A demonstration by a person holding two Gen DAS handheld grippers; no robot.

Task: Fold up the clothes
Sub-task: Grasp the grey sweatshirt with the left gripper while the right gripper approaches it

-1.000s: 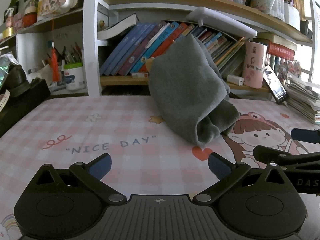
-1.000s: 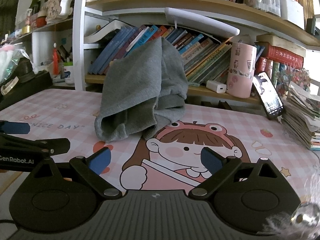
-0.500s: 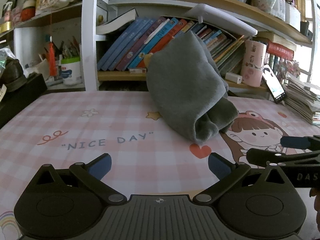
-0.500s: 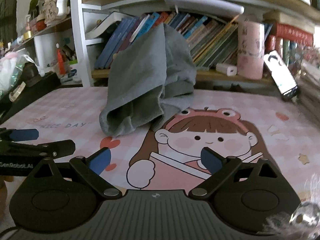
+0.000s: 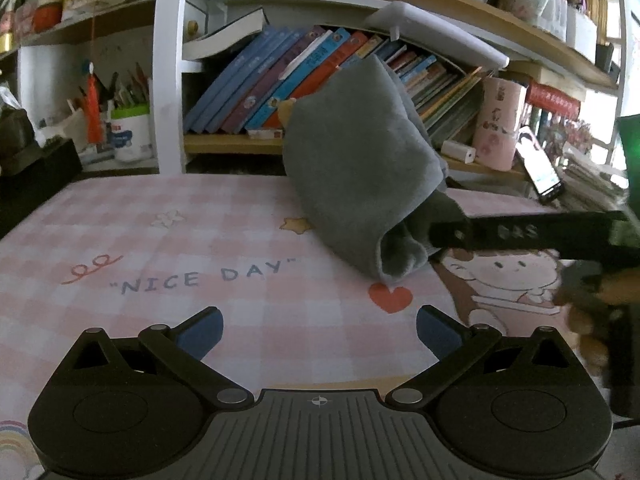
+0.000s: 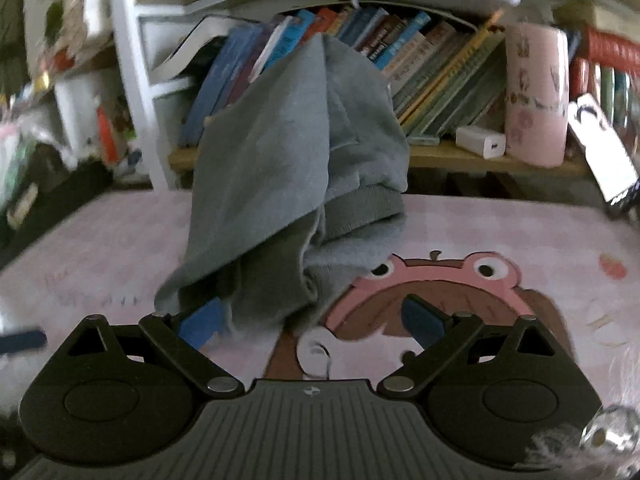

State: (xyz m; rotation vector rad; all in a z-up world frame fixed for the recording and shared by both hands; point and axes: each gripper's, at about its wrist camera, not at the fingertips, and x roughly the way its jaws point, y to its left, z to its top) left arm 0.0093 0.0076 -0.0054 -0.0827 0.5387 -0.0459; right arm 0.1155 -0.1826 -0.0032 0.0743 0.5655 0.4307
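A grey garment (image 5: 360, 168) stands bunched on the pink checked mat (image 5: 160, 248), leaning against the bookshelf; it also shows in the right wrist view (image 6: 288, 184). My left gripper (image 5: 318, 332) is open and empty, well short of the cloth. My right gripper (image 6: 312, 318) is open, with the garment's lower hem between its blue fingertips (image 6: 202, 322). In the left wrist view the right gripper's black finger (image 5: 520, 234) reaches the garment's near right end.
A bookshelf with leaning books (image 5: 280, 80) stands right behind the garment. A pink cup (image 5: 500, 124), a white charger (image 6: 482, 142) and a propped phone (image 5: 540, 168) are at the back right. A black box (image 5: 36, 176) is at the left edge.
My right gripper has moved forward to the garment, so the hem now lies between its fingers. My left gripper has moved forward slightly. Both stay open.
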